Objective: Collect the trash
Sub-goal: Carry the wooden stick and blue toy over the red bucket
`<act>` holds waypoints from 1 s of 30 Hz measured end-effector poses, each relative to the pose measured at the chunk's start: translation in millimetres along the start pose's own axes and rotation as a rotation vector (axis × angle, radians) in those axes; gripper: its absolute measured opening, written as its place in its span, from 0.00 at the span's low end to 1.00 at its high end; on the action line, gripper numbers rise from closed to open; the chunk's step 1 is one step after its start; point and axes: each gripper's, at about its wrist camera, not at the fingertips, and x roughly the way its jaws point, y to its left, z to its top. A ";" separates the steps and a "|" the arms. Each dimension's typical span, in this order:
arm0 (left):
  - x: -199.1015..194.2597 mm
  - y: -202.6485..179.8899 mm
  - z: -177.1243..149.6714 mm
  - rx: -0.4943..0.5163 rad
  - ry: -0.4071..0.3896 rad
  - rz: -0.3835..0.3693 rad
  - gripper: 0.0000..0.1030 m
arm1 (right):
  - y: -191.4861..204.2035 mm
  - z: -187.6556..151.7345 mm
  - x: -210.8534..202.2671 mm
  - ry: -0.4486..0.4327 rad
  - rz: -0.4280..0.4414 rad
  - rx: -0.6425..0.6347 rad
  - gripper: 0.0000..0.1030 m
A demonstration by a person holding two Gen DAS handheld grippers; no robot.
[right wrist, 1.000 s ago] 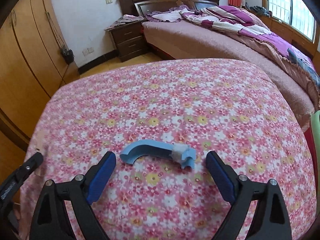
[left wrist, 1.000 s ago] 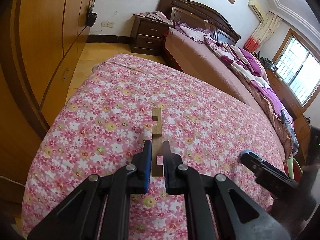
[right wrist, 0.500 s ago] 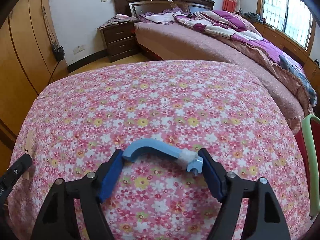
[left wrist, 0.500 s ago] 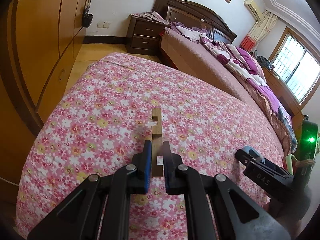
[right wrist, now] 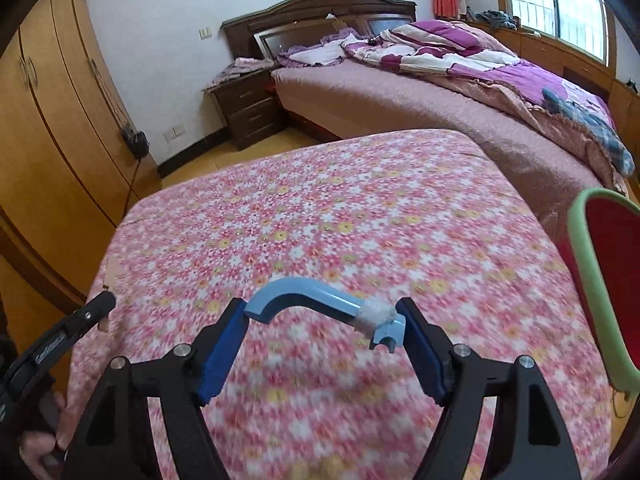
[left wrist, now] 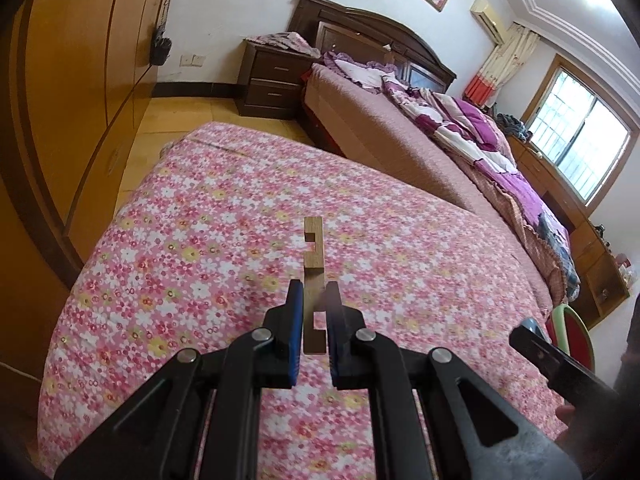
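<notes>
My left gripper [left wrist: 314,296] is shut on a notched wooden strip [left wrist: 313,256] and holds it upright above the pink floral cloth [left wrist: 224,240]. My right gripper [right wrist: 324,312] is shut on a curved blue plastic piece [right wrist: 308,292] with white tape near one end, held lengthwise between the blue pads above the same cloth [right wrist: 360,208]. The right gripper's tip [left wrist: 536,344] shows at the lower right of the left wrist view. The left gripper's tip [right wrist: 88,312] shows at the lower left of the right wrist view.
A red bin with a green rim [right wrist: 600,280] stands at the cloth's right edge; it also shows in the left wrist view [left wrist: 568,328]. A wooden wardrobe [left wrist: 80,100] runs along the left. A bed [right wrist: 440,92] and a nightstand [right wrist: 244,108] lie beyond.
My right gripper closed on the blue piece and lifted it off the cloth, swinging toward the red bin. My left gripper stays shut on the wooden strip and has risen slightly.
</notes>
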 end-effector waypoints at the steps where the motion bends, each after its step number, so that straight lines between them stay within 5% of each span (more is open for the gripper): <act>1: -3.5 -2.8 -0.5 0.007 -0.005 -0.004 0.09 | -2.7 -2.1 -5.8 -0.006 0.002 0.004 0.75; 30: -75.5 -148.9 -50.4 0.183 0.039 -0.196 0.09 | -155.9 -49.0 -156.0 -0.253 0.001 0.250 0.75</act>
